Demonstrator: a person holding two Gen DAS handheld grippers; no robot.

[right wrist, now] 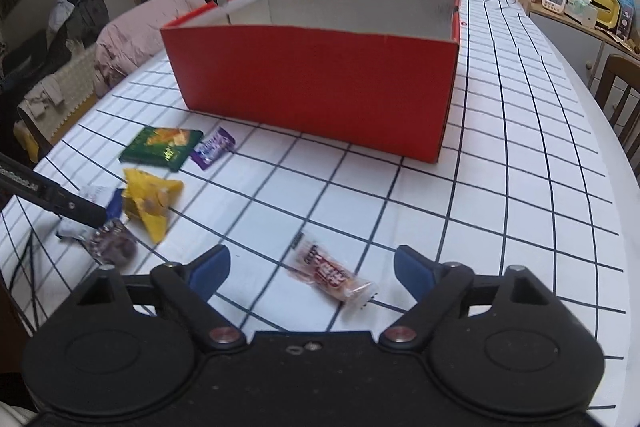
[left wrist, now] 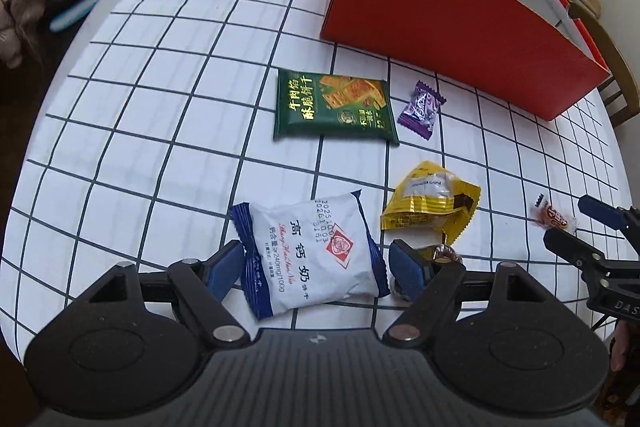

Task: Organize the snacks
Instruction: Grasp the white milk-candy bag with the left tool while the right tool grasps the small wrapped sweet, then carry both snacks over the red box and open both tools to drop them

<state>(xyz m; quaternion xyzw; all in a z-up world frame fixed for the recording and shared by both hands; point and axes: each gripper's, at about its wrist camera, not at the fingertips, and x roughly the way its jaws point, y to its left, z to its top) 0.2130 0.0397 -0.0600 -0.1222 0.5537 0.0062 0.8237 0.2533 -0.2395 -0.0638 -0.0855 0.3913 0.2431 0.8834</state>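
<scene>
A white checked tablecloth [right wrist: 500,131] carries an open red box [right wrist: 312,83], its inside not visible. Just in front of the box lies a green cracker pack [left wrist: 334,109] with a purple candy [left wrist: 420,109] beside it. Nearer than those, a white-and-blue biscuit packet [left wrist: 308,253] lies between the apart, untouching jaws of the left gripper [left wrist: 316,269]; a yellow wrapper [left wrist: 432,205] sits beside it. Farther from the box, a small red-and-clear candy [right wrist: 330,273] lies between the open jaws of the right gripper [right wrist: 312,273].
</scene>
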